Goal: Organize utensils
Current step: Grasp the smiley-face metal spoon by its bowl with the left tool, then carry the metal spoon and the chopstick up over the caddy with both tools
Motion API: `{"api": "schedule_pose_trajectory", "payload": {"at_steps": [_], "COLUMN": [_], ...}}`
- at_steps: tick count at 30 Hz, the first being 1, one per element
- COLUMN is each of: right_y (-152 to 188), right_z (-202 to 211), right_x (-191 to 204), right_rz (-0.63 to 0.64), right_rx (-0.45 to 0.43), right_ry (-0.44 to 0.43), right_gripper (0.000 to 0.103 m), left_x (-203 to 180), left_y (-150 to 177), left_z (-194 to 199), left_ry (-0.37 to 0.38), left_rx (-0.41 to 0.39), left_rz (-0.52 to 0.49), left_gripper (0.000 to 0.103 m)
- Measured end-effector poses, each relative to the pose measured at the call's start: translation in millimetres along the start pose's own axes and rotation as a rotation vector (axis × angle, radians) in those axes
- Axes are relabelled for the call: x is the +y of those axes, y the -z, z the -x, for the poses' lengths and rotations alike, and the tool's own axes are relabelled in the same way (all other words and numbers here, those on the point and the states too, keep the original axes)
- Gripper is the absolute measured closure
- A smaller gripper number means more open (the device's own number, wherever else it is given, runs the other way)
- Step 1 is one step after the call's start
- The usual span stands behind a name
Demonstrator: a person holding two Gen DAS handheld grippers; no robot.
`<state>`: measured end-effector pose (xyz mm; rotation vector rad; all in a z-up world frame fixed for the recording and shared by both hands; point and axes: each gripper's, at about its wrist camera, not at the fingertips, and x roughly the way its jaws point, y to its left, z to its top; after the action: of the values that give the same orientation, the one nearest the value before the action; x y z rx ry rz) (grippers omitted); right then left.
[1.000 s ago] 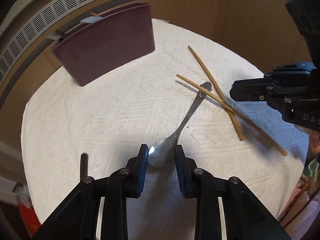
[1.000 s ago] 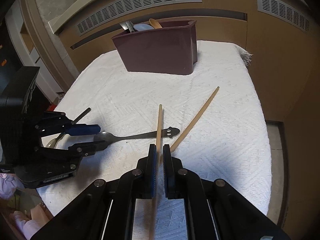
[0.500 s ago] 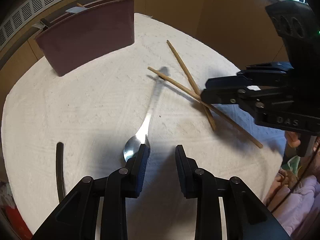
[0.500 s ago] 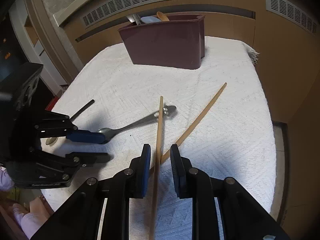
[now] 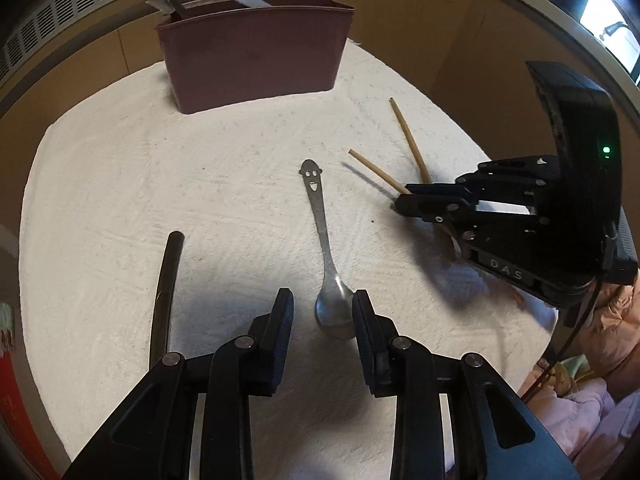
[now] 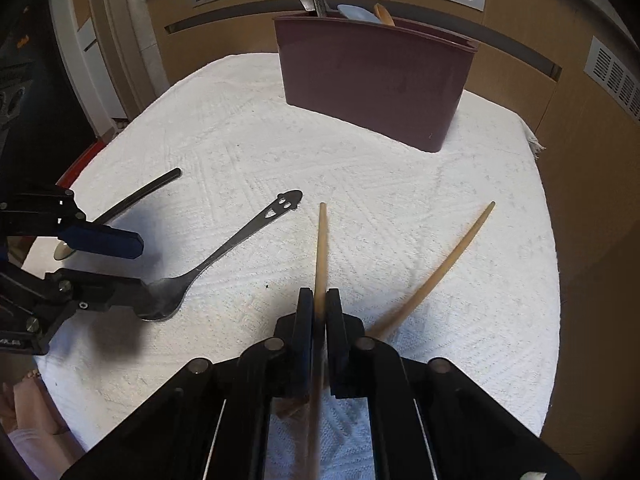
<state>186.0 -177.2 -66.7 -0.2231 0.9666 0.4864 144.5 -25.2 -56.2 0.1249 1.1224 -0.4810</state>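
Observation:
A steel spoon [image 5: 325, 256] with a smiley-face handle lies on the white cloth; its bowl sits between the open fingers of my left gripper [image 5: 322, 312], touching the right pad. The spoon also shows in the right wrist view [image 6: 224, 250]. My right gripper [image 6: 319, 304] is shut on a wooden chopstick [image 6: 321, 248], lifted off the cloth. A second chopstick [image 6: 444, 268] lies on the cloth to its right. A maroon utensil holder [image 6: 376, 80] stands at the back with several utensils in it.
A black-handled utensil [image 5: 166, 292] lies on the cloth left of my left gripper. The cloth-covered table [image 6: 248, 128] ends at wooden panelling with vents behind and to the right. The right gripper's body [image 5: 520, 220] is close on the left gripper's right.
My right gripper opened, then shut on the chopstick and raised it off the spoon handle. My left gripper shifted sideways and now straddles the spoon's bowl again, still open.

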Motion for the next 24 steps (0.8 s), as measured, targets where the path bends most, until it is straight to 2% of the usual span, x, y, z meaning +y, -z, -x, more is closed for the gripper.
{"api": "schedule_pose_trajectory", "payload": {"at_steps": [3,5,8,10,13,17,19,21,24], "right_y": [3.0,5.5,11.4,14.6,15.9,16.1,16.5,16.3,17.1], "right_z": [18.1,30.0,44.9,51.5,59.1,65.5,67.2,67.8,71.3], "right_x": [-9.1,-18.1,-31.8,-38.9,-43.7,-43.7,-41.6,-38.4,-35.2], "right_rz": [-0.06,-0.11,-0.191,-0.237,-0.267,-0.28,-0.284,-0.279,-0.278], "right_rx": [-0.046,-0.077,-0.116,-0.133,-0.15,-0.169,-0.172,-0.175,-0.184], "right_ry": [-0.038,-0.054,-0.07,-0.071,-0.061,-0.06,-0.063,-0.051,-0.033], "right_gripper": [0.098,0.098,0.098,0.098,0.098,0.098,0.098,0.098,0.098], "left_x": [-4.3,-10.2,-24.8,-32.9,-39.4,-41.1,-33.9,-27.0,-17.7], "left_y": [7.1,11.3,24.0,32.8,37.7,36.7,36.7,35.9,38.5], "left_z": [4.9,5.8,9.9,10.5,3.6,-10.0,-15.4,-15.1,-4.7], "left_ry": [-0.009,-0.035,-0.192,-0.243,-0.203,-0.209,-0.183,-0.179,-0.157], "left_rx": [-0.007,-0.038,-0.176,-0.236,-0.227,-0.188,-0.178,-0.205,-0.248], "left_rz": [0.003,0.012,0.018,0.017,0.034,0.034,0.068,0.105,0.147], "left_gripper": [0.071,0.071,0.068,0.056,0.053,0.053,0.059,0.074,0.074]}}
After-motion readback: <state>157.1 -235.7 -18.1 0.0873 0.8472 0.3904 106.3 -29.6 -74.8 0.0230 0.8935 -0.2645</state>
